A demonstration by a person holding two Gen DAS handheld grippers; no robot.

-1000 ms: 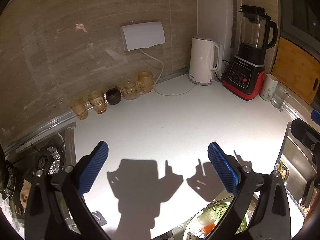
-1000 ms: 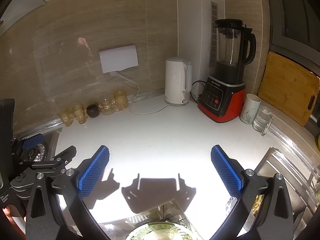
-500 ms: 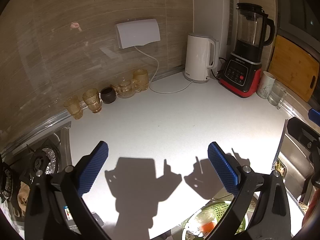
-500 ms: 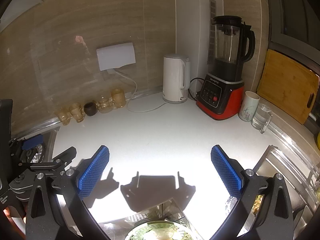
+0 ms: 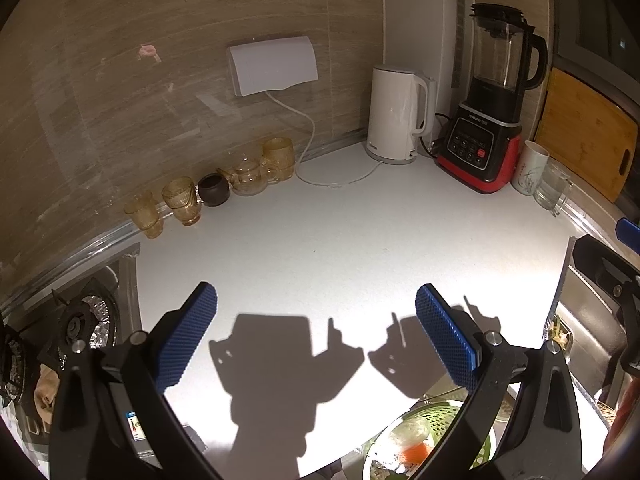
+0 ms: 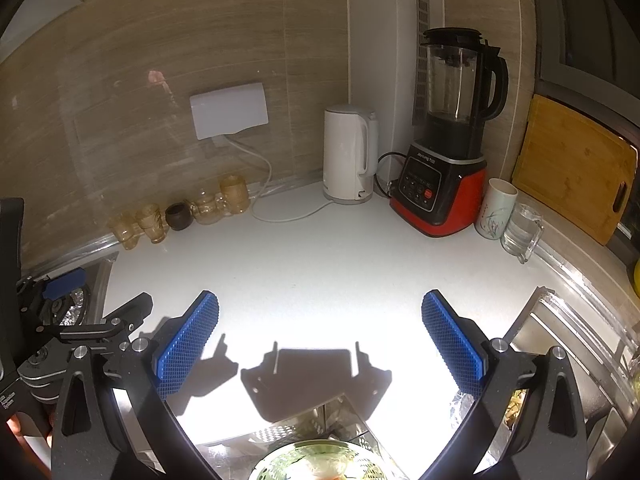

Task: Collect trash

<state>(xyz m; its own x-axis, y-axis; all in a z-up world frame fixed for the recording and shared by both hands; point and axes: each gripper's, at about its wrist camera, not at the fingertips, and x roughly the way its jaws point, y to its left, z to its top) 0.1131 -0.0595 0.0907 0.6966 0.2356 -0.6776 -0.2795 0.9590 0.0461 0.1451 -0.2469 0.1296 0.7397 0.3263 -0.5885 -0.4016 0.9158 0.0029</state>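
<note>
Kettle (image 5: 396, 114), blender (image 5: 486, 120) — amber glasses (image 5: 182, 200) alongside.

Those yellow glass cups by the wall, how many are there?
3 amber cups: two sit left of the dark little pot, and one taller stands right of the glass teapot. More could hide behind.

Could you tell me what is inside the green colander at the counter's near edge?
The green colander holds pale scraps and an orange piece, hard to identify. The left gripper's finger and frame cover part of it.
</note>
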